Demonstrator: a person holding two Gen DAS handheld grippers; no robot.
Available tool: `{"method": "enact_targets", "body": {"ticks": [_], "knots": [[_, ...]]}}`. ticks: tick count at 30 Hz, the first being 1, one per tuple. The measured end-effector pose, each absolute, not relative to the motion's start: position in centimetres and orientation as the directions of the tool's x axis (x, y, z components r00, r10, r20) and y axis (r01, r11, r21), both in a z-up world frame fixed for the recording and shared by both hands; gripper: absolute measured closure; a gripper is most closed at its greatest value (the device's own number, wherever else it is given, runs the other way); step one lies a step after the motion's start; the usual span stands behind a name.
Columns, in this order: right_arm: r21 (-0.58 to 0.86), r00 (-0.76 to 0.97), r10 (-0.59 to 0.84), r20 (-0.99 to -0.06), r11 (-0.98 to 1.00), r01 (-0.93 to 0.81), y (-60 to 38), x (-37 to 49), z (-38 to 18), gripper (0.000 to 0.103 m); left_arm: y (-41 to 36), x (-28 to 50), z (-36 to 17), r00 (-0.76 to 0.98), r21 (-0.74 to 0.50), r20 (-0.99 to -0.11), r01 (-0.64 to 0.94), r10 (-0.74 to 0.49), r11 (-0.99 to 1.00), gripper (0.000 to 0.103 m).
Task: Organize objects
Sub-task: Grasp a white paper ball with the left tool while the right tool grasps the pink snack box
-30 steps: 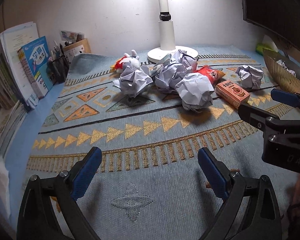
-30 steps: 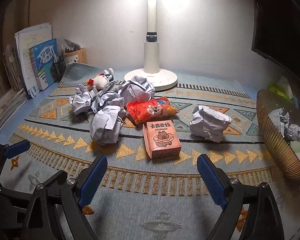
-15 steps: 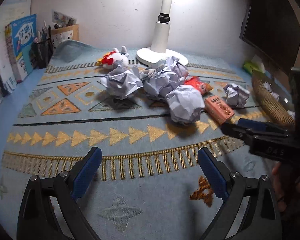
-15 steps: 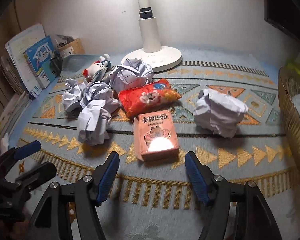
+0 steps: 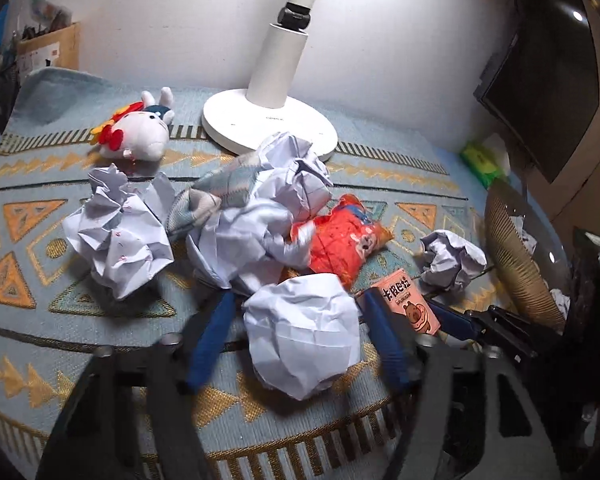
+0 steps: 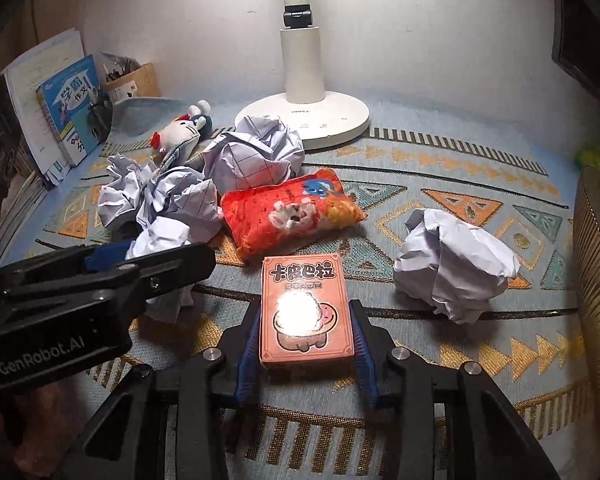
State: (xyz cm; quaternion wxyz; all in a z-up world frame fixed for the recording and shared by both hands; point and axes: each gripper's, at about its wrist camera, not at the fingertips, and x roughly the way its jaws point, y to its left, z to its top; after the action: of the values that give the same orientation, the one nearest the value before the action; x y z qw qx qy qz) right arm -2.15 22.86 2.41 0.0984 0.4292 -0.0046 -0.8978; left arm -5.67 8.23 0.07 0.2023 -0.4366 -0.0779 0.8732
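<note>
A heap of crumpled paper balls [image 5: 236, 236] lies on the patterned mat [image 5: 100, 320] with a red snack-shaped cushion [image 5: 340, 240] and a white plush toy [image 5: 140, 132]. My left gripper [image 5: 300, 298] straddles the nearest paper ball [image 5: 304, 336]. Its jaws are closing: the right pad is at the ball, and a thin gap shows at the left pad. The right wrist view shows the left gripper [image 6: 156, 252] at the left. My right gripper [image 6: 306, 308] is closing on the pink card box [image 6: 306, 308], with both pads against its long sides.
A lone paper ball [image 6: 456, 268] lies right of the box. A woven basket [image 5: 516, 264] holding paper stands at the right edge. The white lamp base [image 5: 268, 120] is at the back, books [image 6: 68, 104] and a pen box at the back left, and a dark monitor [image 5: 552, 80] at the upper right.
Both grippers moved forward to the pile. The left jaws narrowed from wide open around a paper ball. The right jaws closed onto the sides of the pink box.
</note>
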Motion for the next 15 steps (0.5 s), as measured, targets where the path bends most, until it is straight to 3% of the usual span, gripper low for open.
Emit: {"method": "enact_targets", "body": {"ticks": [5,8,10,15], "knots": [[0.098,-0.68,-0.228,-0.697,-0.97,0.224,22.6,0.5,4.1,0.063,6.7,-2.7,0.8,-0.583,-0.307,-0.704,-0.267,0.407,-0.914,0.059],[0.11,-0.654,-0.238,-0.718,-0.967,0.232,22.0,2.8,4.0,0.063,5.2,0.3,1.2,-0.61,-0.282,-0.693,-0.26,0.383,-0.924,0.059],[0.041,-0.668,-0.193,-0.719,-0.971,0.236,21.2,4.5,3.7,0.063,4.2,1.7,1.2,-0.624,-0.261,-0.693,-0.25,0.361,-0.933,0.059],[0.002,-0.681,-0.183,-0.709,-0.966,0.257,20.6,5.4,3.5,0.063,4.6,3.7,0.4,-0.66,-0.13,-0.702,-0.249,0.267,-0.96,0.058]]}}
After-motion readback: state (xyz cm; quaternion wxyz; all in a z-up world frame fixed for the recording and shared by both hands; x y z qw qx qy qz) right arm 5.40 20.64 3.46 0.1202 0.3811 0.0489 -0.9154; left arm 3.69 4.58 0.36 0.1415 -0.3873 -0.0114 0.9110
